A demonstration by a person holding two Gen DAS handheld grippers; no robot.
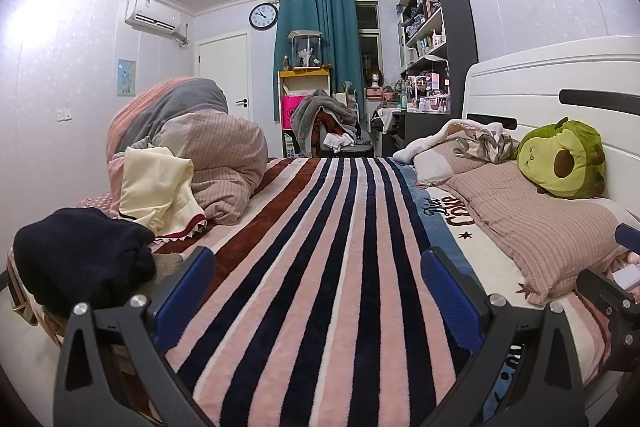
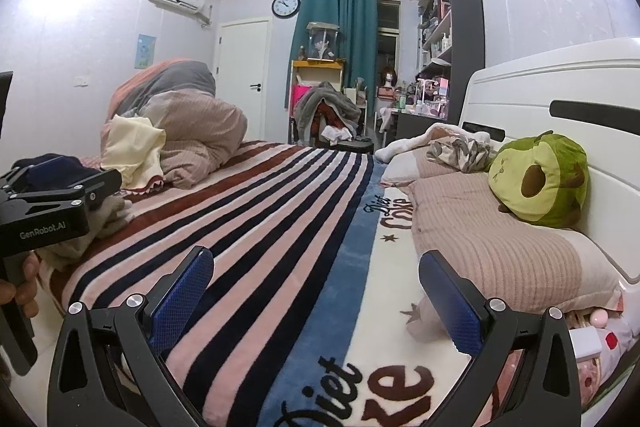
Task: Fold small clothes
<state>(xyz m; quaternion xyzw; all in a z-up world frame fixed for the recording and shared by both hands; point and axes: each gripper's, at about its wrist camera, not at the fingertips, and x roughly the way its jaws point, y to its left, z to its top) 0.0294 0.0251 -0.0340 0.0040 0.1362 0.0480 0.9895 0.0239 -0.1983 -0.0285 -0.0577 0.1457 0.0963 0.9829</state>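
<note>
A dark navy garment (image 1: 84,259) lies bunched at the bed's near left edge, over a beige one (image 1: 166,263). A cream garment with red-and-white zigzag trim (image 1: 160,195) lies behind it against the rolled duvet. My left gripper (image 1: 320,287) is open and empty over the striped blanket (image 1: 320,227), to the right of the navy garment. My right gripper (image 2: 316,291) is open and empty over the blanket's blue band. The left gripper's body (image 2: 48,203) shows at the left of the right wrist view, hiding most of the navy garment; the cream garment (image 2: 132,151) and beige garment (image 2: 96,227) show there.
A rolled pink-grey duvet (image 1: 200,147) sits at the left. Pillows (image 1: 532,227) and an avocado plush (image 1: 560,163) lie along the white headboard (image 1: 540,79) on the right. A clothes-piled chair (image 1: 332,123), desk and shelves (image 1: 432,27) stand beyond the bed.
</note>
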